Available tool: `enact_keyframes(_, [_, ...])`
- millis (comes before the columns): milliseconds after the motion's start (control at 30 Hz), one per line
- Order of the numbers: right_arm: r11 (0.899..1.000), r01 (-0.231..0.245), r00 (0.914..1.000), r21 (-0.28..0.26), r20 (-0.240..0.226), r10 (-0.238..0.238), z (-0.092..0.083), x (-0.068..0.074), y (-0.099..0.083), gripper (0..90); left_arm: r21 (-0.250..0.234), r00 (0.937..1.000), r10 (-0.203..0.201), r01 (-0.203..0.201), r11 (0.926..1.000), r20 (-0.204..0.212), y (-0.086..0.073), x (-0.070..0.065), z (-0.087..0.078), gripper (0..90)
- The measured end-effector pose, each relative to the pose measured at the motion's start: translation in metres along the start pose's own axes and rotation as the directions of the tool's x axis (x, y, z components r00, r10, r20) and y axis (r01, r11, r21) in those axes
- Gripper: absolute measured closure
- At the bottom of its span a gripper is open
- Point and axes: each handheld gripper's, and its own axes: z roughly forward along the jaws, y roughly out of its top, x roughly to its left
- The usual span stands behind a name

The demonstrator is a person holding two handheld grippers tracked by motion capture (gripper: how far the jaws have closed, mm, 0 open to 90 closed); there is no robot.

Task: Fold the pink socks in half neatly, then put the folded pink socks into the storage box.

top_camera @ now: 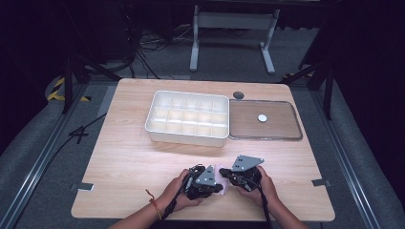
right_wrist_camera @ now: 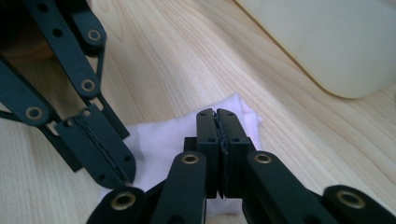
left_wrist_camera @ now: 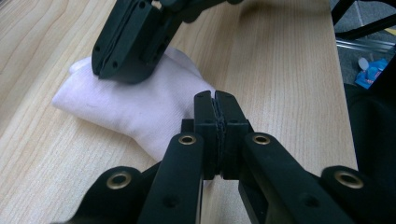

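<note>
One small folded pale-pink cloth [left_wrist_camera: 135, 105] at table's 6 o'clock; my left gripper [left_wrist_camera: 215, 100] and right gripper [right_wrist_camera: 217, 116], jaws pressed together, possibly pinching cloth edges.

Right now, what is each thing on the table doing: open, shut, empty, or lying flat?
Left gripper: jaws shut, tips at the cloth's edge.
Right gripper: jaws shut, over the cloth.
Small white folded cloth: bunched on the table between both grippers.
White plastic box with many compartments: open, looks empty.
Clear flat lid: lying beside the box, off it.
</note>
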Motion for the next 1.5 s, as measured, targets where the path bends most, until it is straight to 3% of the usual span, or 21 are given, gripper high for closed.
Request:
enact_keyframes(233, [1.000,-0.020,0.9998,0.009,0.004,0.020,-0.003,-0.003,-0.006,89.1,0.000,1.0000,0.002,-0.002,1.0000,0.001,0.000,0.000,0.000,88.5])
enact_keyframes(700, [1.000,-0.017,0.9999,0.012,0.002,0.017,-0.002,-0.003,-0.006,89.1,-0.011,0.9997,-0.016,0.016,0.9998,0.019,-0.001,0.001,-0.002,86.3])
enact_keyframes(867, [1.000,-0.018,0.9998,0.010,0.000,0.018,-0.002,-0.005,-0.006,89.0,-0.016,0.9996,-0.008,0.009,0.9998,0.028,-0.001,-0.001,-0.007,85.4])
enact_keyframes(1000, [1.000,-0.021,0.9998,0.018,0.007,0.020,-0.003,-0.007,-0.006,85.8,-0.055,0.9998,-0.002,0.003,0.9985,0.021,0.002,0.000,-0.025,83.1])
enact_keyframes(1100, [1.000,-0.020,0.9998,0.013,0.009,0.020,-0.003,-0.007,-0.006,84.8,-0.076,0.9999,0.010,-0.010,0.9971,-0.001,0.003,0.001,-0.037,80.6])
enact_keyframes(1167, [1.000,-0.020,0.9998,0.011,0.009,0.020,-0.003,-0.006,-0.006,84.0,-0.090,0.9993,0.017,-0.019,0.9957,-0.032,0.000,0.004,-0.057,78.0])
enact_keyframes(1233, [1.000,-0.021,0.9998,0.006,0.007,0.021,-0.004,-0.007,-0.005,81.2,-0.061,0.9954,-0.001,-0.004,0.9981,-0.095,-0.012,0.012,-0.076,70.1])
enact_keyframes(1267, [1.000,-0.027,0.9996,0.002,0.004,0.027,-0.005,-0.007,-0.005,80.5,-0.061,0.9954,-0.001,-0.004,0.9981,-0.095,-0.012,0.012,-0.076,67.0])
enact_keyframes(1400, [1.000,-0.024,0.9996,-0.001,0.012,0.024,-0.007,-0.005,-0.003,76.2,0.026,0.9805,-0.043,0.049,0.9985,-0.192,-0.045,0.024,-0.095,58.7])
enact_keyframes(1433, [0.999,-0.032,0.9994,-0.005,0.015,0.032,-0.009,-0.005,-0.002,74.8,0.030,0.9767,-0.059,0.067,0.9973,-0.206,-0.052,0.025,-0.098,57.7])
enact_keyframes(1467, [0.999,-0.032,0.9994,-0.005,0.015,0.032,-0.009,-0.005,-0.002,74.8,0.030,0.9767,-0.059,0.067,0.9973,-0.206,-0.052,0.025,-0.098,56.0])
enact_keyframes(1500, [0.999,-0.036,0.9991,-0.018,0.020,0.036,-0.011,-0.004,0.000,72.5,0.062,0.9685,-0.063,0.080,0.9949,-0.241,-0.064,0.028,-0.105,53.8])
